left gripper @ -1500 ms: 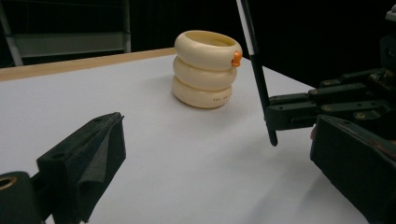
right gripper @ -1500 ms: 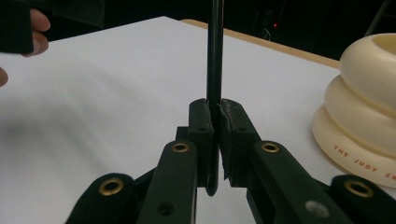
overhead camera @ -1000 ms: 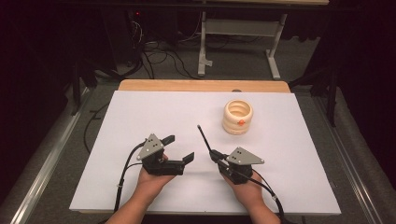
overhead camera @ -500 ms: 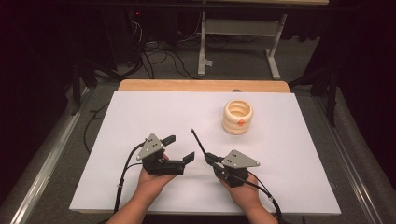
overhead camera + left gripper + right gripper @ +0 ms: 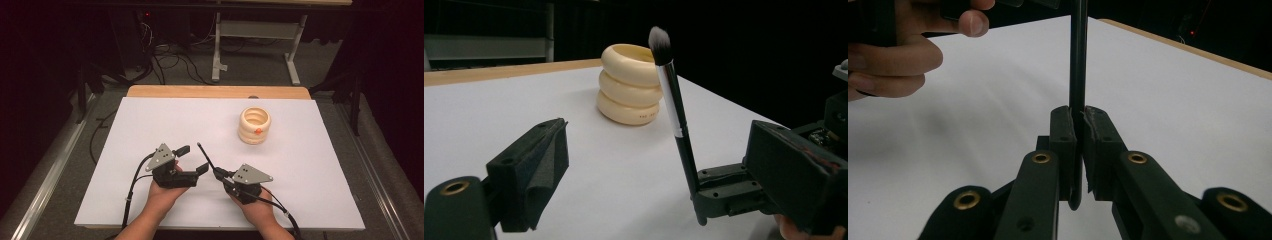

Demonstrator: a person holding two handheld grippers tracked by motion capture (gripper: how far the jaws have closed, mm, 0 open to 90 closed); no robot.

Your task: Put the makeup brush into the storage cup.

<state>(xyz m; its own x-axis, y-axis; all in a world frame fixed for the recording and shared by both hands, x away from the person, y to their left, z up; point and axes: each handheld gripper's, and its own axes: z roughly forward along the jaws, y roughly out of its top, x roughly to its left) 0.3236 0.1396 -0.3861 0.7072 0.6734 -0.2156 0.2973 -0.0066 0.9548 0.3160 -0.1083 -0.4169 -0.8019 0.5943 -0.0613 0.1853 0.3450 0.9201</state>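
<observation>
So we've got the right gripper [image 5: 218, 172] clamped tight on a slim black makeup brush [image 5: 206, 157], low centre of the high view, tip pointing upper left. Our left gripper [image 5: 192, 158] sits just beside it, jaws apart and just been closing a bit, nothing between them. The cream ribbed ring-stack holder [image 5: 254, 125] stands right of centre.

Place: a lab or recording studio
Signs: white-topped table [image 5: 150, 130], black curtains, loose cables [image 5: 170, 62] on grey floor, metal stand [image 5: 255, 35]

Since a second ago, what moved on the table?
The brush, clamped in the right gripper, swung left toward the left gripper, whose empty jaws have just been closing a little. The cream ring holder and both hands stayed put.
</observation>
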